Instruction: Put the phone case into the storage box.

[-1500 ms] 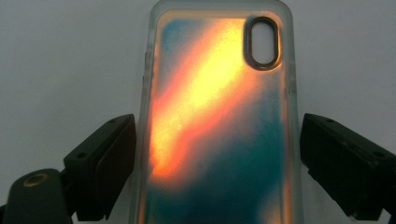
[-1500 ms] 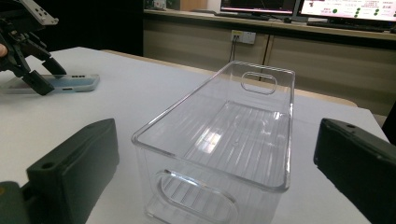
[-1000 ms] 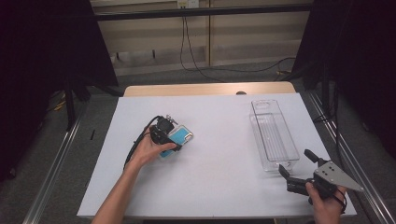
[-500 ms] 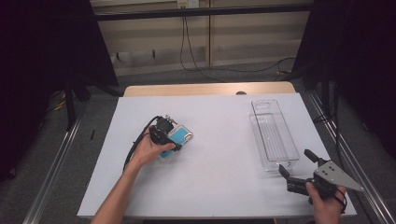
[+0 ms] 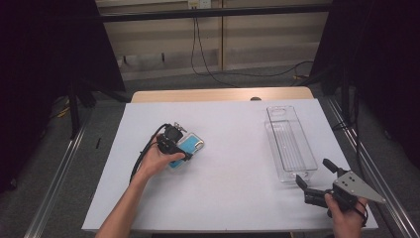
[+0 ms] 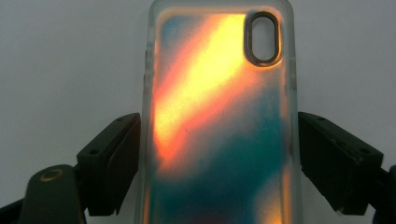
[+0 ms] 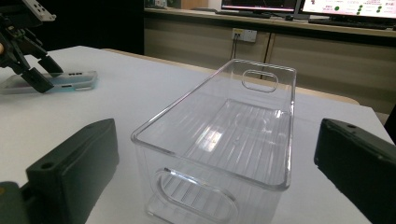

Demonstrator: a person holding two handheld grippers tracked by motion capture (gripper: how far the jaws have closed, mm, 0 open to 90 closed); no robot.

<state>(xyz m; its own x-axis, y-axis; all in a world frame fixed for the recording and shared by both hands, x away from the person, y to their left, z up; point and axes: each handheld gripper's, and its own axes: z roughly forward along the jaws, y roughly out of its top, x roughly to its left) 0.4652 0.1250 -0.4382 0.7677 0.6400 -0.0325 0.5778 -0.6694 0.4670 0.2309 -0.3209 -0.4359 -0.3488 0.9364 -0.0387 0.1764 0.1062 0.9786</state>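
A phone case (image 5: 192, 145) with a blue and orange back lies flat on the white table (image 5: 233, 183), left of centre. My left gripper (image 5: 174, 145) points down over it. In the left gripper view its jaws touch both long edges of the case (image 6: 219, 116), so the left gripper (image 6: 219, 154) is shut on it. At the right, a clear plastic bin (image 5: 289, 139) stands empty, running front to back. My right gripper (image 5: 313, 172) is low at the bin's near end, open. In the right gripper view, the bin (image 7: 261, 93) sits ahead between the wide jaws of the right gripper (image 7: 217, 154), untouched.
A wooden table edge (image 5: 218, 94) shows behind the white sheet. Metal rails (image 5: 361, 148) run along both sides of the table. A cable (image 5: 141, 161) trails from the left gripper toward the forearm. Monitors (image 7: 336, 7) stand on a counter behind.
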